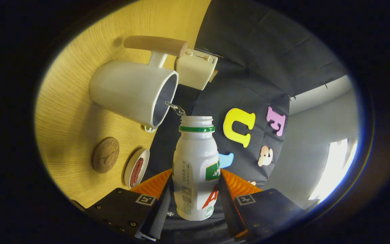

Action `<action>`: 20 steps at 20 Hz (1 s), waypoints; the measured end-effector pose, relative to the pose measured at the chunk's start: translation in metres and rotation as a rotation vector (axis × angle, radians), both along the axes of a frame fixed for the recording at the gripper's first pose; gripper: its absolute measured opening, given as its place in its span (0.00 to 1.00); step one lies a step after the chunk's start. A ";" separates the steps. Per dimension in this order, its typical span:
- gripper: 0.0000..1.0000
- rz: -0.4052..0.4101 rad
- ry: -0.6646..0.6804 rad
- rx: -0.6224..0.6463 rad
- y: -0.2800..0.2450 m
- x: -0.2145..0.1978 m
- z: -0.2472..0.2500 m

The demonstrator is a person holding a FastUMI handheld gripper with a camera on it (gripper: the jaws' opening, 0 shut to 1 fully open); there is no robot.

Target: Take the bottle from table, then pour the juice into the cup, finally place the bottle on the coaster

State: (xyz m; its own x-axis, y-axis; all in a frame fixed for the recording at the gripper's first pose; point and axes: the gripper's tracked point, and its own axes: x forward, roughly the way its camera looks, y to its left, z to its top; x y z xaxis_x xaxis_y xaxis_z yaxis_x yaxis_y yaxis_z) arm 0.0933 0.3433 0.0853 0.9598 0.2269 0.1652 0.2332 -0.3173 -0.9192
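A small white bottle (195,169) with a green neck ring and no cap is held between my fingers; my gripper (195,189) is shut on its body. The whole view is rolled, so the bottle is tipped over with its open mouth close to the rim of a white cup (130,89) that stands on the wooden table (69,115). A thin clear stream (175,108) runs from the bottle's mouth into the cup. A round brown cork coaster (105,155) lies on the table beside the cup, nearer to my fingers.
A small white dish (136,167) with a dark red strip in it sits next to the coaster. Beyond the cup are a white boxy appliance (196,69) and a pale wooden handle (154,44). The black cloth wall rises behind the table's edge.
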 end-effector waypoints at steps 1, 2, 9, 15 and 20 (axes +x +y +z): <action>0.71 0.002 -0.005 -0.011 0.002 -0.001 0.000; 0.71 0.003 -0.010 -0.021 0.003 -0.001 0.000; 0.71 0.001 -0.031 -0.080 0.006 -0.003 -0.001; 0.71 0.002 -0.030 -0.087 0.009 -0.001 -0.003; 0.71 0.005 -0.028 -0.074 0.008 -0.003 0.000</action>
